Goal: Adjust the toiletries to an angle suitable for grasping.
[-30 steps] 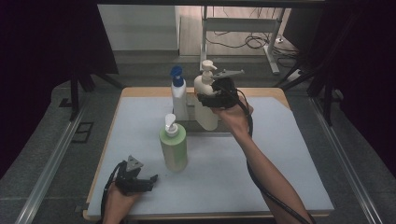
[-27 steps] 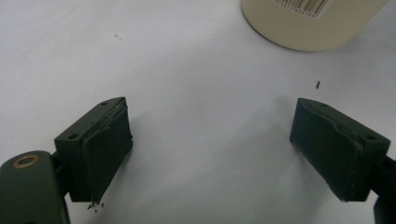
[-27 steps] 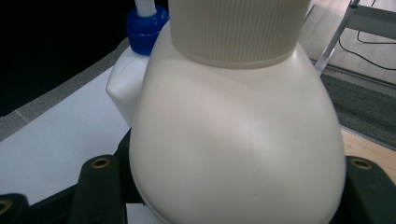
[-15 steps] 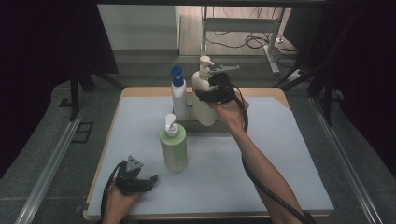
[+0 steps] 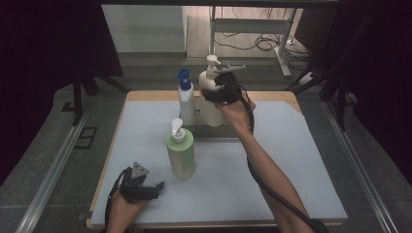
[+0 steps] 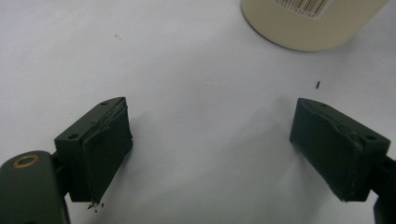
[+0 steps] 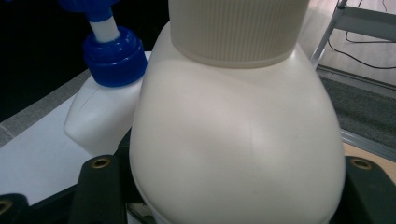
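A cream pump bottle [image 5: 209, 104] stands at the back of the white mat, beside a white bottle with a blue pump [image 5: 186, 102]. My right gripper [image 5: 216, 94] is shut on the cream bottle just below its ribbed collar. In the right gripper view the cream bottle [image 7: 238, 140] sits between the jaws, and the blue-capped bottle [image 7: 105, 98] touches its left side. A green pump bottle [image 5: 180, 154] stands nearer the front. My left gripper [image 5: 148, 188] rests low at the front left, open. The left gripper [image 6: 212, 149] holds nothing, and a bottle base [image 6: 308, 23] lies beyond it.
A dark low strip [image 5: 218, 129] lies under the two back bottles. The white mat [image 5: 291, 160] covers a wooden table with rails on both sides. A metal frame and cables [image 5: 262, 43] lie on the floor beyond the table.
The right gripper has closed in on the cream bottle, and hand and bottle have shifted slightly left and up. The left gripper has not moved.
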The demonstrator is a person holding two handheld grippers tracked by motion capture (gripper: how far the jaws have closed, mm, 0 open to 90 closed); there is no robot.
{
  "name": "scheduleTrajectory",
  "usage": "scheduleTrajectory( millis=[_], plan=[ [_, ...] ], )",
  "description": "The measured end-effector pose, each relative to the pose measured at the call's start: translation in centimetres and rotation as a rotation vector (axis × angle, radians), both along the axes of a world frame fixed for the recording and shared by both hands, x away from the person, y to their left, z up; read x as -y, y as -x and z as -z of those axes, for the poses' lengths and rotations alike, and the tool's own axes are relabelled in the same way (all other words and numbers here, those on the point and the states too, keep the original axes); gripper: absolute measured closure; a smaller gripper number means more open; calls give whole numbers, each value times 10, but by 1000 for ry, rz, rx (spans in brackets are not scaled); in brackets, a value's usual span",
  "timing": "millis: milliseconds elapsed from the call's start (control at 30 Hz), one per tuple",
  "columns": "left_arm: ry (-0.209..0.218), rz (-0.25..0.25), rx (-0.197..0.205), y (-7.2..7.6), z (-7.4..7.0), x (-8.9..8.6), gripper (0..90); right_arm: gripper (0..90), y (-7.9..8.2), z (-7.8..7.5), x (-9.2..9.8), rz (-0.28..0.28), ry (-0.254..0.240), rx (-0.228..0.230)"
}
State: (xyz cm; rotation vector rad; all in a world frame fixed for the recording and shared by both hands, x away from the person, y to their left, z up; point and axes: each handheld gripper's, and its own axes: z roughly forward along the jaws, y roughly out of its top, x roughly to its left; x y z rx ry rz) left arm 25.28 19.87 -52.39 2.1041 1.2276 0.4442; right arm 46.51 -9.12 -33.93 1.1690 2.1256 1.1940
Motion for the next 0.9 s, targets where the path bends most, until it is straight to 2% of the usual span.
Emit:
scheduleTrajectory(
  millis=[667, 900],
  plan=[
    [-4, 3, -1, 0, 0, 0, 122, 371, -12, 17, -5, 16, 17, 20],
    [-4, 3, -1, 0, 0, 0, 122, 371, -15, 26, -4, 23, 18, 9]
  ],
)
